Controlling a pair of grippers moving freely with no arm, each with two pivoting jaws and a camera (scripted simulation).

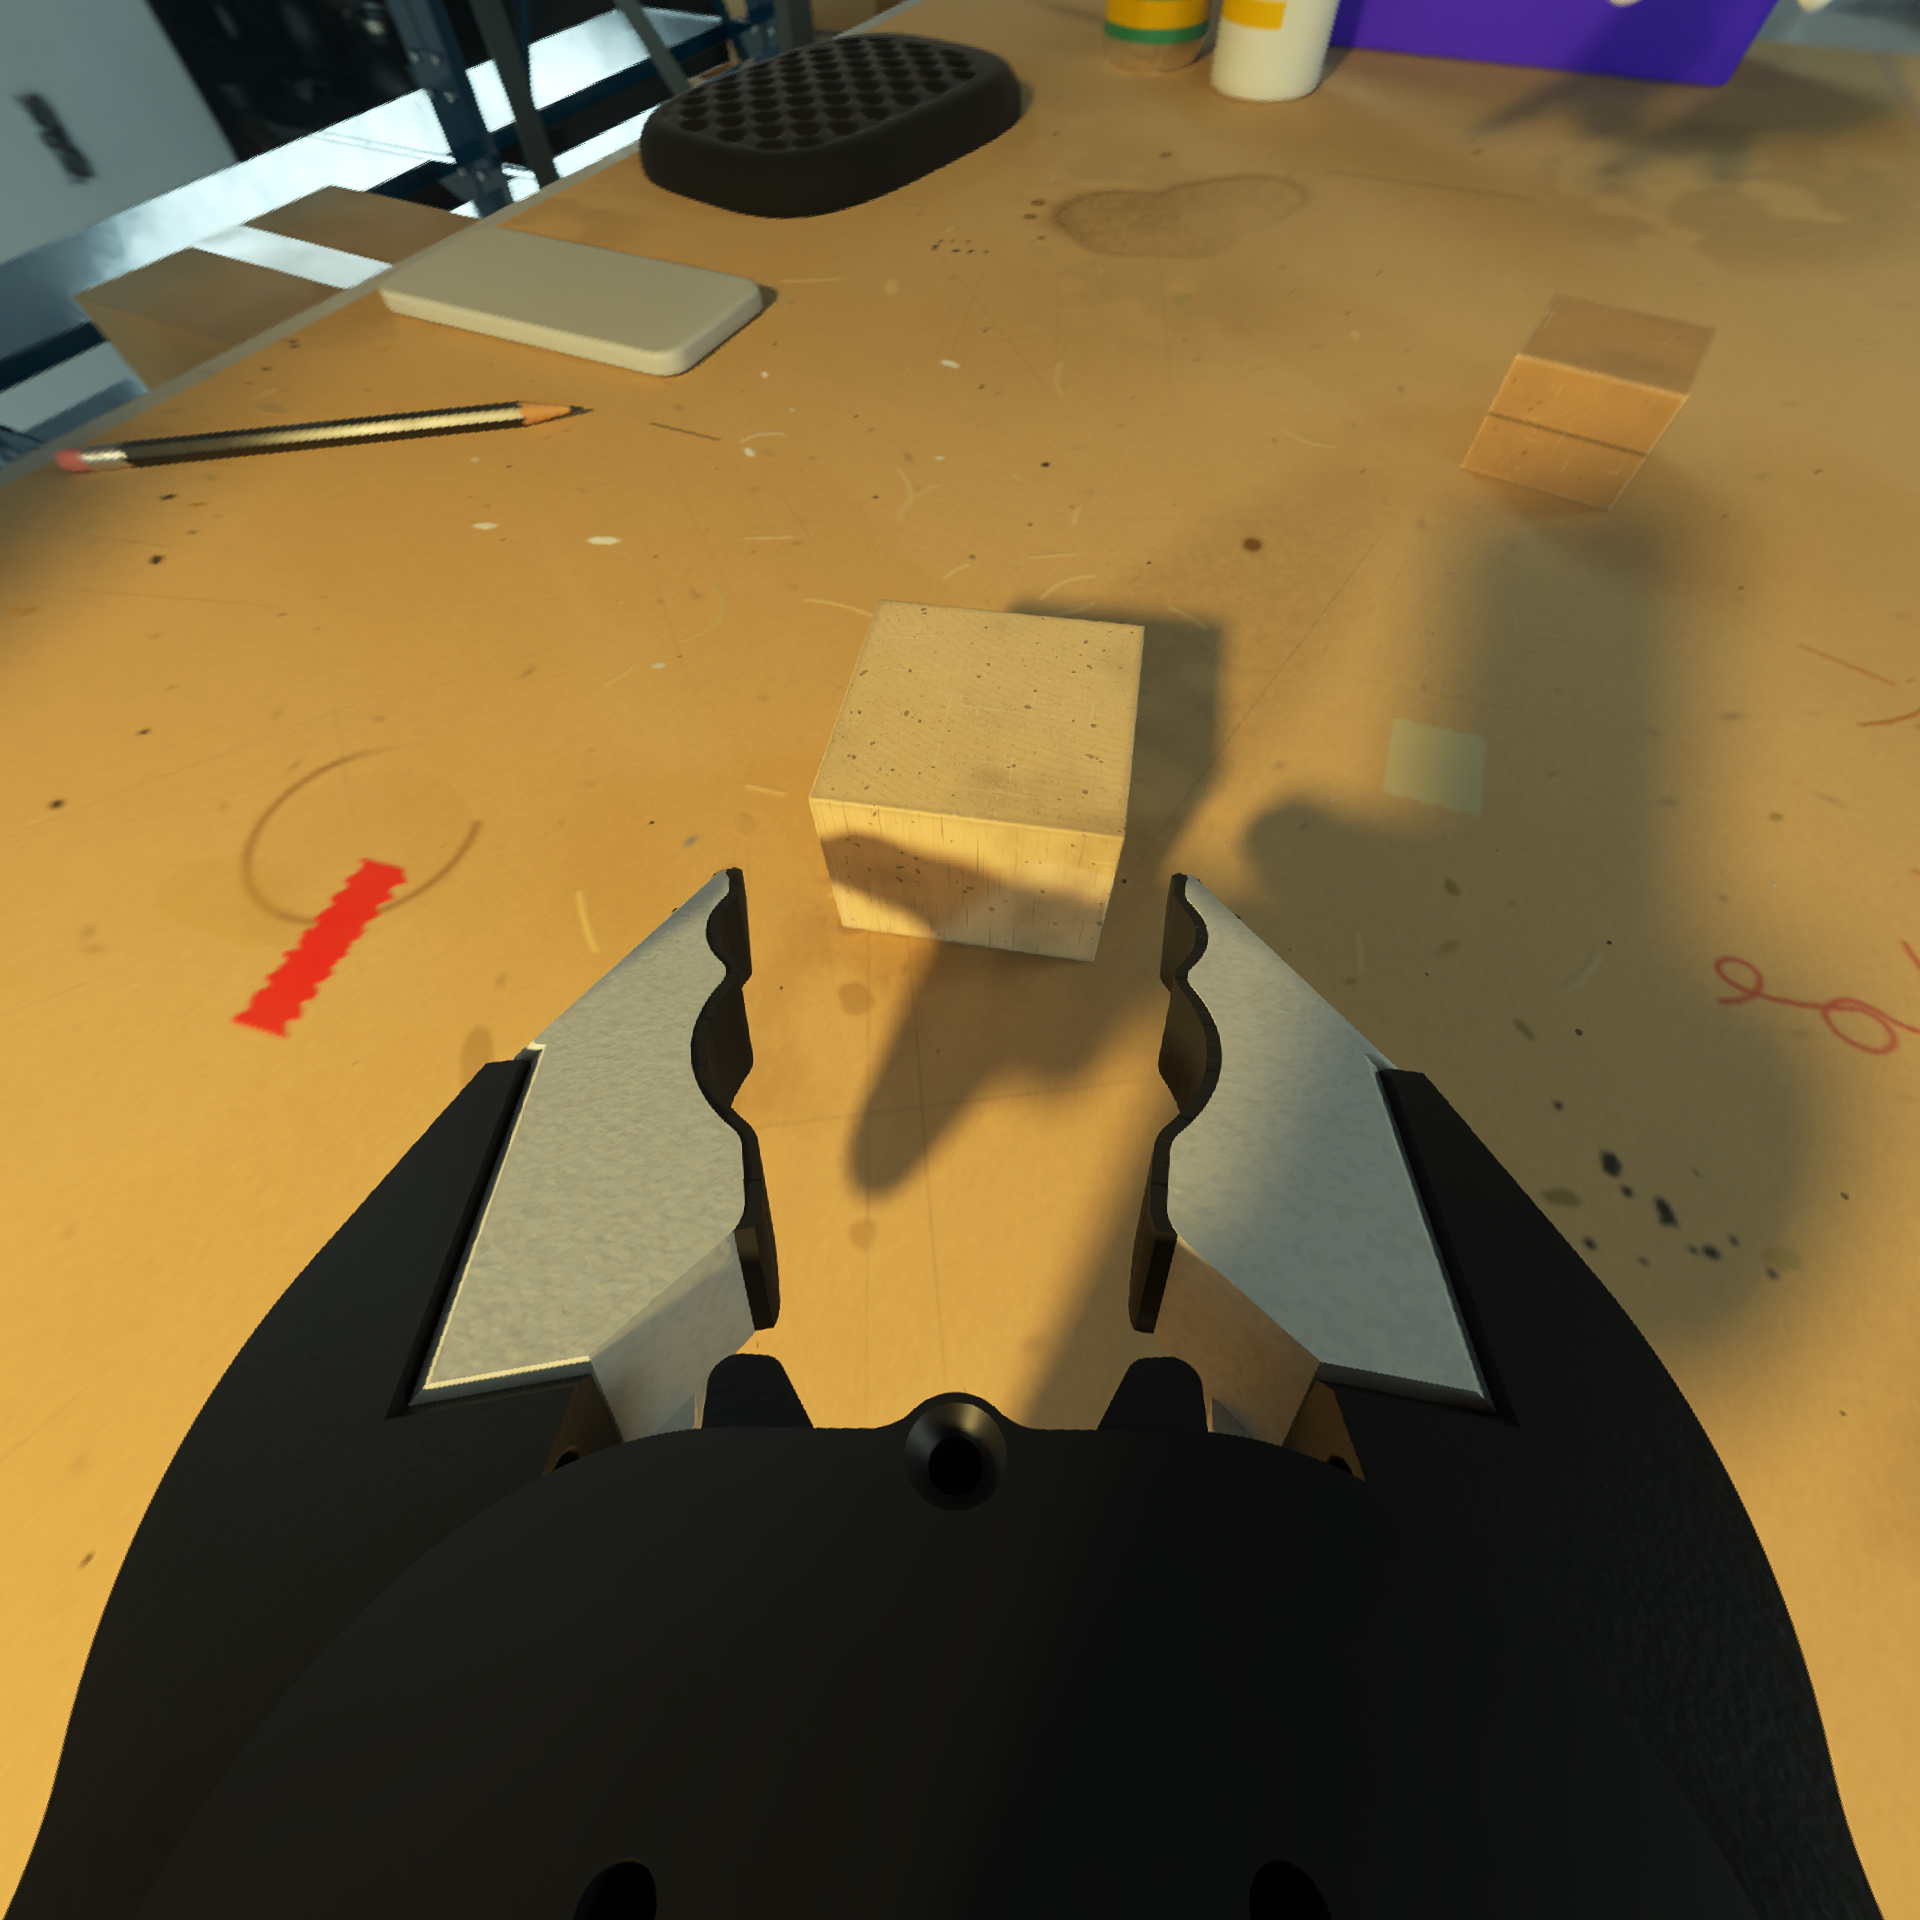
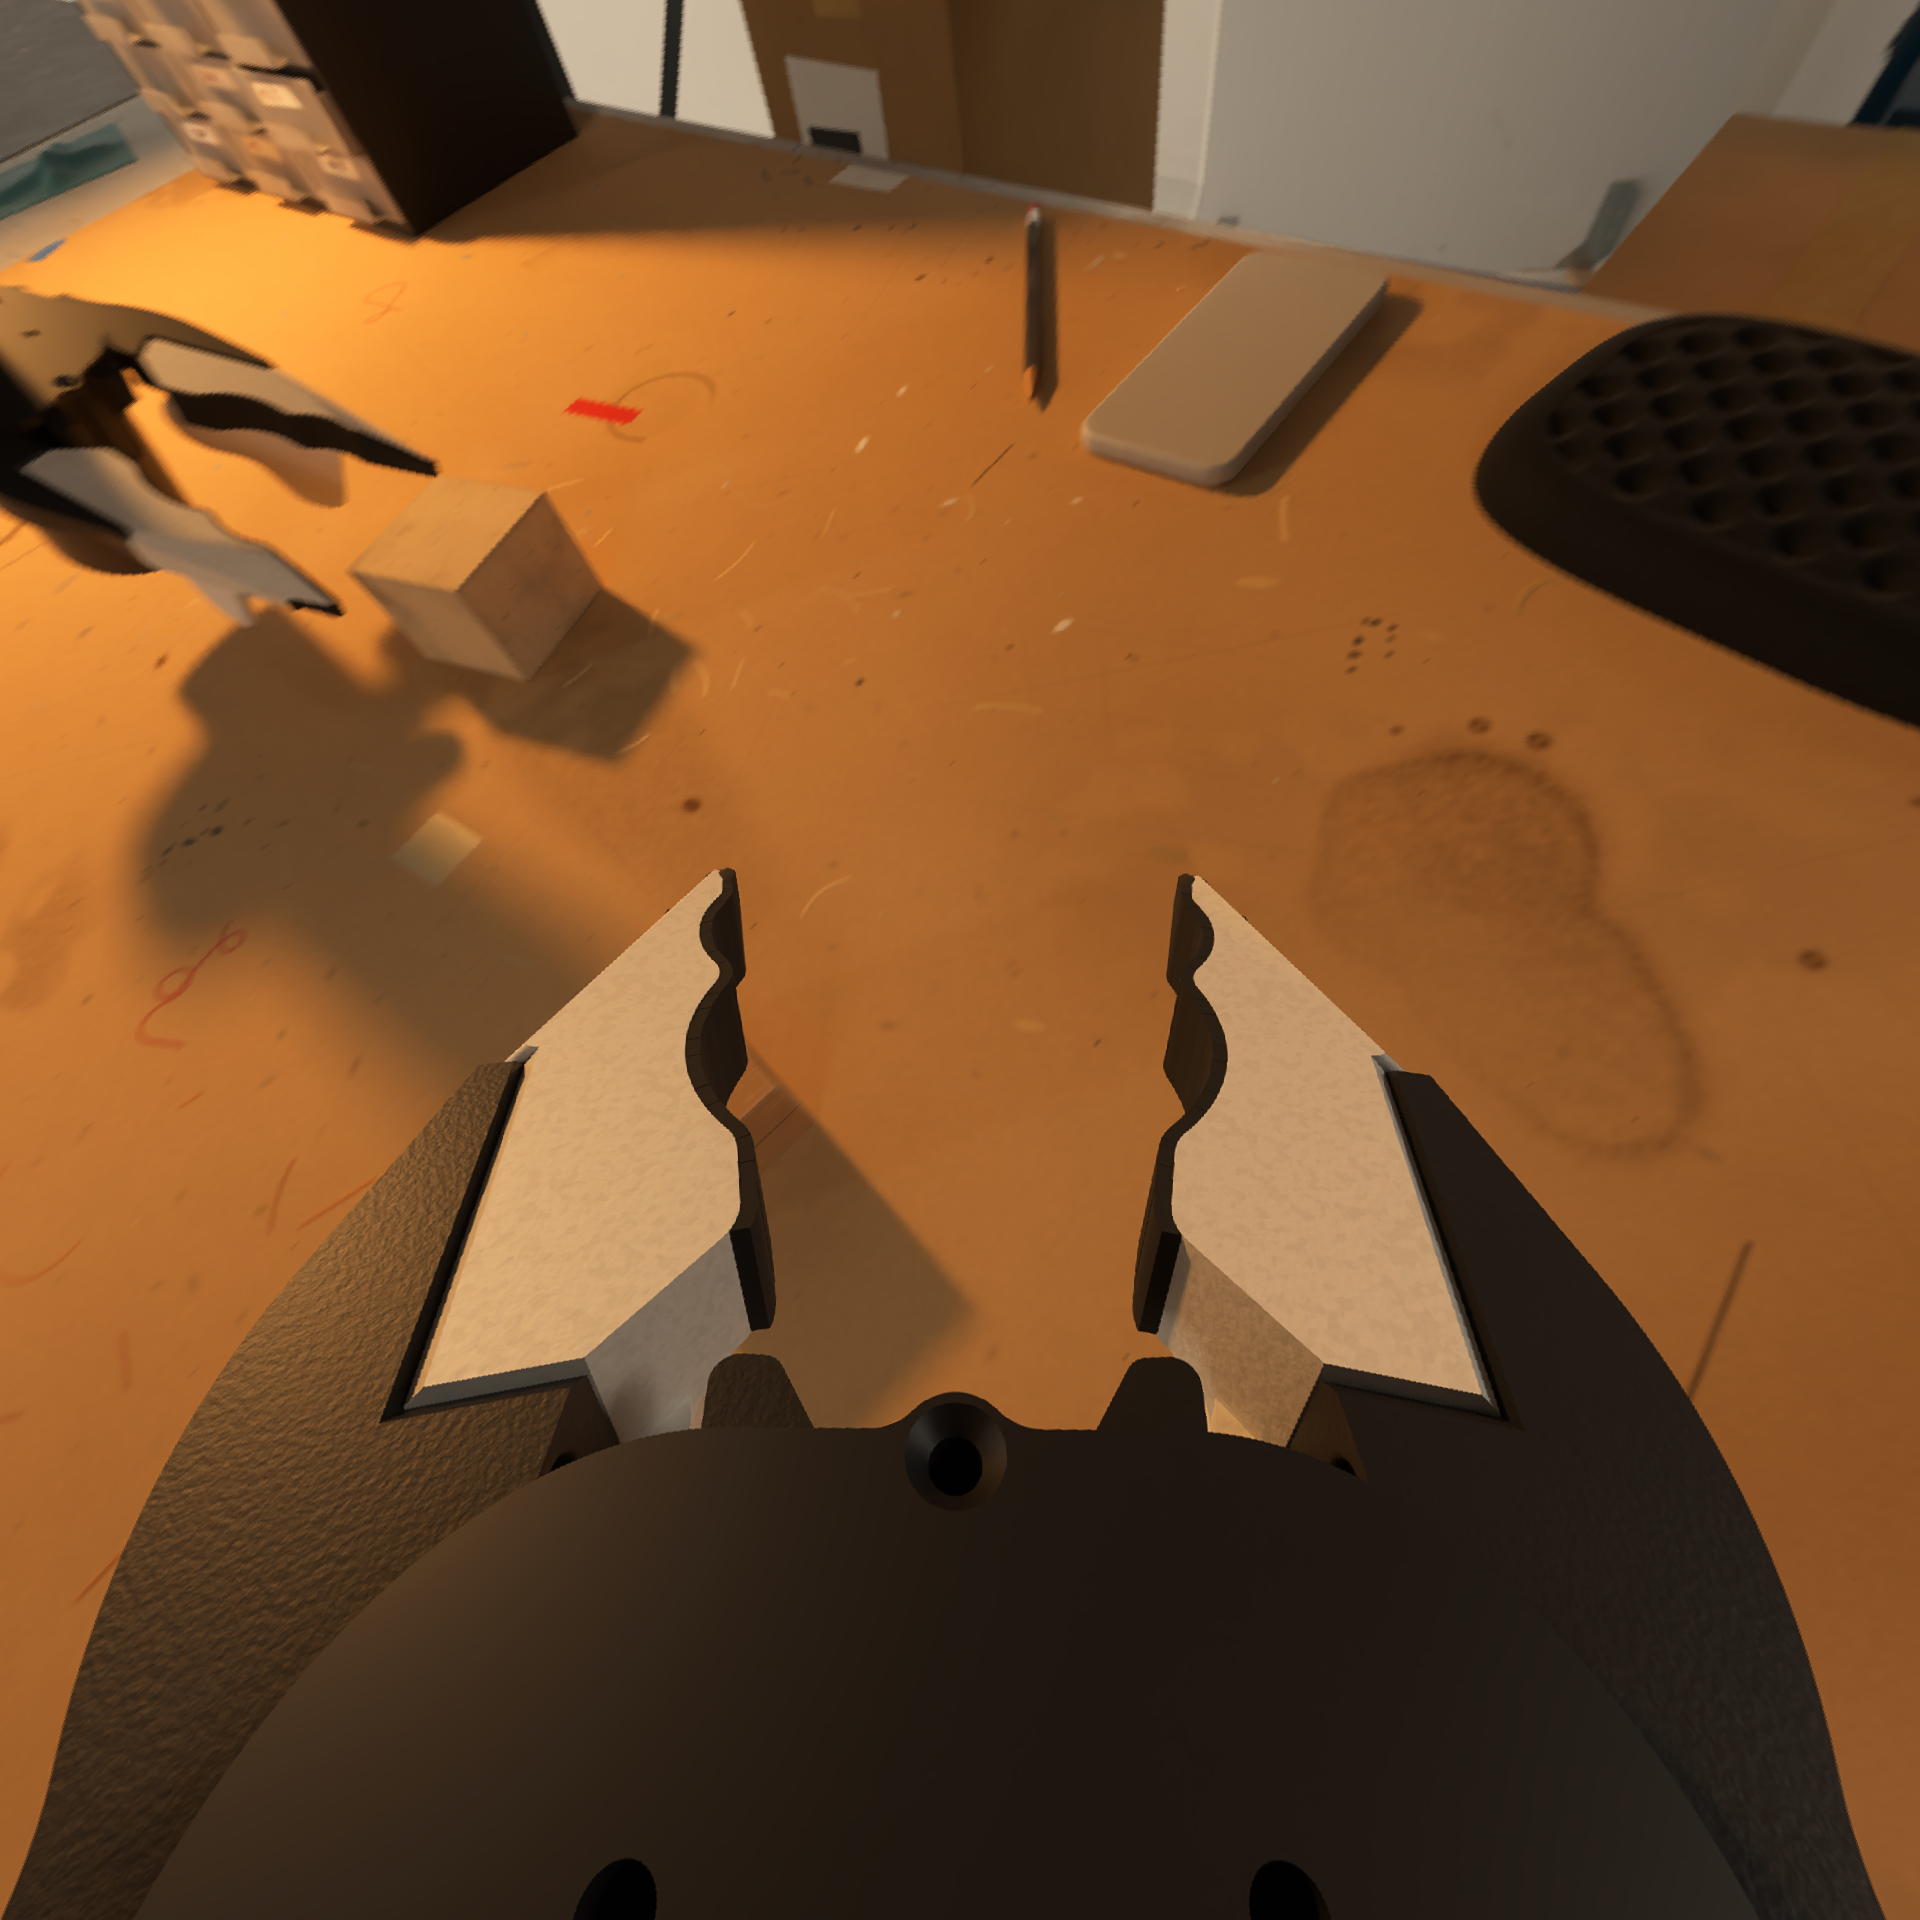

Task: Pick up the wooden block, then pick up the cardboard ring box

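The wooden block [image 1: 977,769] is a pale cube on the table, just ahead of my left gripper [image 1: 956,883] and centred on its gap. The left gripper is open and empty, its fingertips just short of the block's near face. The cardboard ring box [image 1: 1590,405] is a small tan cube with a seam, farther off to the right. In the right wrist view the block [image 2: 488,571] lies far left with the left gripper [image 2: 381,537] at it. My right gripper [image 2: 956,883] is open and empty above bare table. A brown corner [image 2: 774,1112] shows beside its left finger.
A pencil [image 1: 312,431], a flat beige pad [image 1: 571,301] and a black foam tray with holes [image 1: 831,120] lie along the table's far left edge. Bottles [image 1: 1268,42] and a purple bin [image 1: 1558,31] stand at the back. A red tape mark [image 1: 322,945] is on the left.
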